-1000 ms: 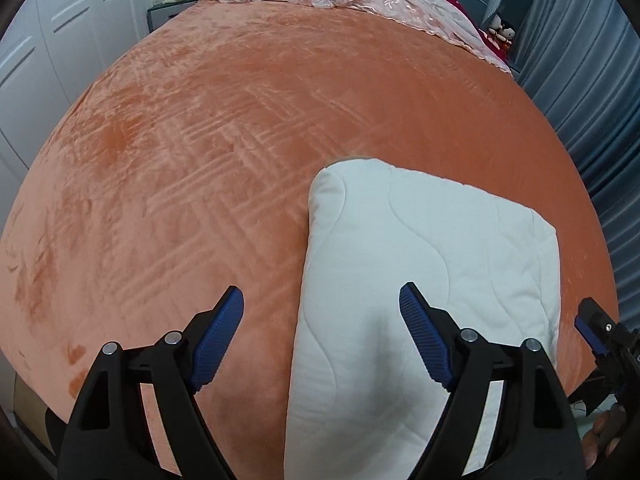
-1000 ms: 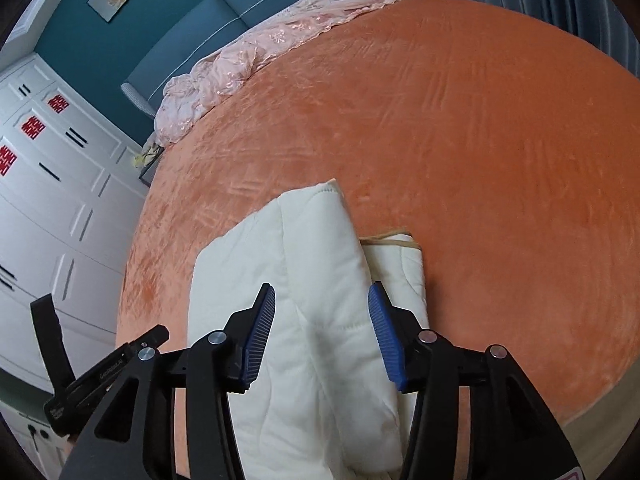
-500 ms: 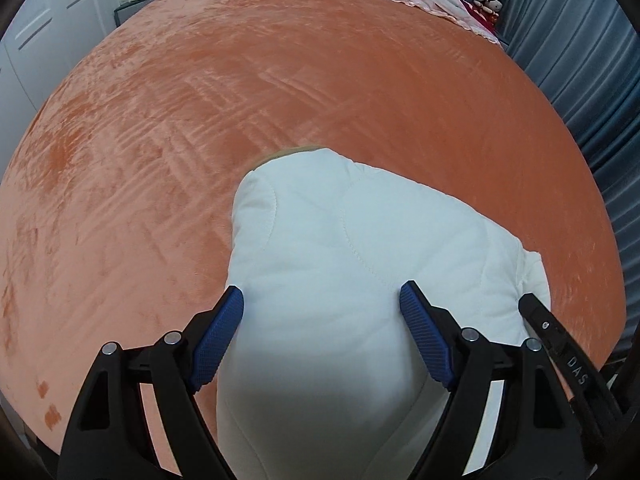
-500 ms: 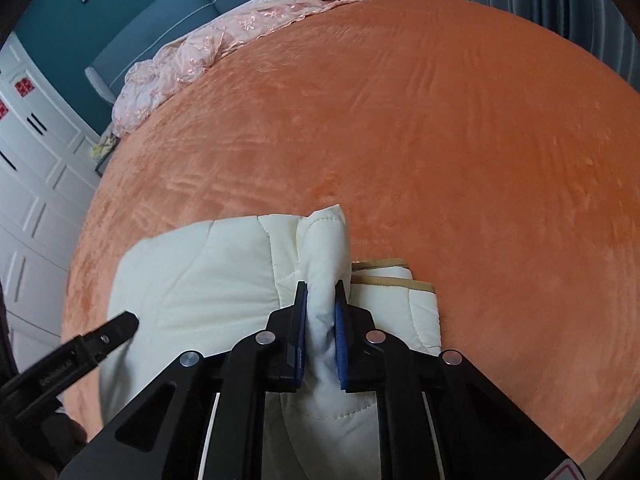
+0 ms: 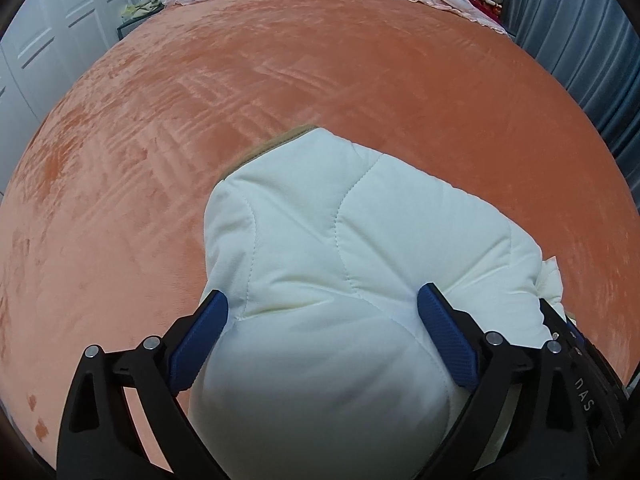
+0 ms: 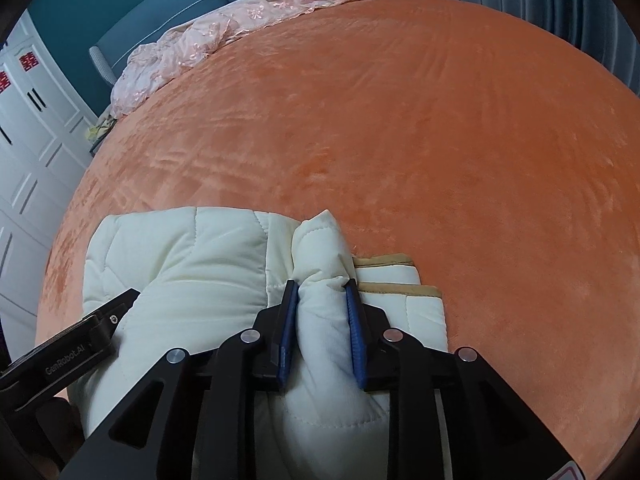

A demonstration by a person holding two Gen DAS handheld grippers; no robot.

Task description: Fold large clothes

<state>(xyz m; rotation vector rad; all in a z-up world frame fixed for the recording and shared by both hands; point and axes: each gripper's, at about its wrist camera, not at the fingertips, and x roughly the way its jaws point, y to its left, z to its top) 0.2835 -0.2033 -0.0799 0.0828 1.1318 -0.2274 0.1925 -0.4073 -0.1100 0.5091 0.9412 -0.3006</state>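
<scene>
Judging quilted cream garment (image 5: 340, 264) as light, soft, puffy, springy; folds likely to bulge back. Garment lying as folded bundle on orange bedspread (image 5: 280, 100), at its near edge. Am taking hold on raised ridges, not flat panels. Right gripper (image 6: 322, 292) pinching ridge at garment's right side, jaws having just been easing apart. Left gripper (image 5: 322, 304) spreading wide, straddling bulging left part, pads just touching, both pointing steeply down.

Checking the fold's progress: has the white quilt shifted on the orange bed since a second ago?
Yes. The white quilt now bulges between the left gripper fingers, covering more orange bed.
</scene>
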